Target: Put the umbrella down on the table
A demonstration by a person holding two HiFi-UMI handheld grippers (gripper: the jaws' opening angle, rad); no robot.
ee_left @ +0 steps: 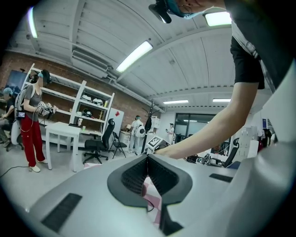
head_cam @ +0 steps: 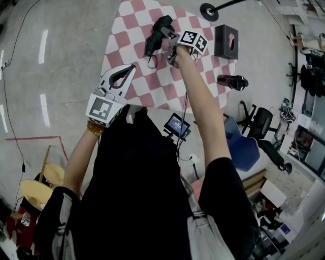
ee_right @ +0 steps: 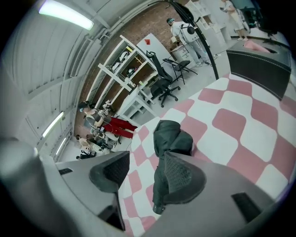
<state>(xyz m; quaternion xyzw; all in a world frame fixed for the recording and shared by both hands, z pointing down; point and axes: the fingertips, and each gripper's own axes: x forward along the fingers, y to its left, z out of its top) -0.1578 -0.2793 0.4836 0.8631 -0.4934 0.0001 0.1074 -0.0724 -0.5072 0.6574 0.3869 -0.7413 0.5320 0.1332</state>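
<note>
The black folded umbrella [head_cam: 155,35] lies on the pink-and-white checked table [head_cam: 127,30], its wrist strap trailing toward me. In the right gripper view the umbrella [ee_right: 171,139] rests on the cloth just beyond the jaws, partly hidden behind the right-hand finger. My right gripper [head_cam: 170,43] hovers right beside it, open [ee_right: 145,159], and the gap between its fingers holds nothing. At the table's near left corner my left gripper [head_cam: 129,68] hangs in the air, shut [ee_left: 147,159], with nothing in it.
A black box [head_cam: 226,41] and a dark bottle [head_cam: 232,81] sit on the table's right side. A round stand base [head_cam: 209,11] is at the far edge. Office chairs [head_cam: 254,122] and a small screen [head_cam: 176,125] are at the near right, and wooden stools [head_cam: 38,193] at the left.
</note>
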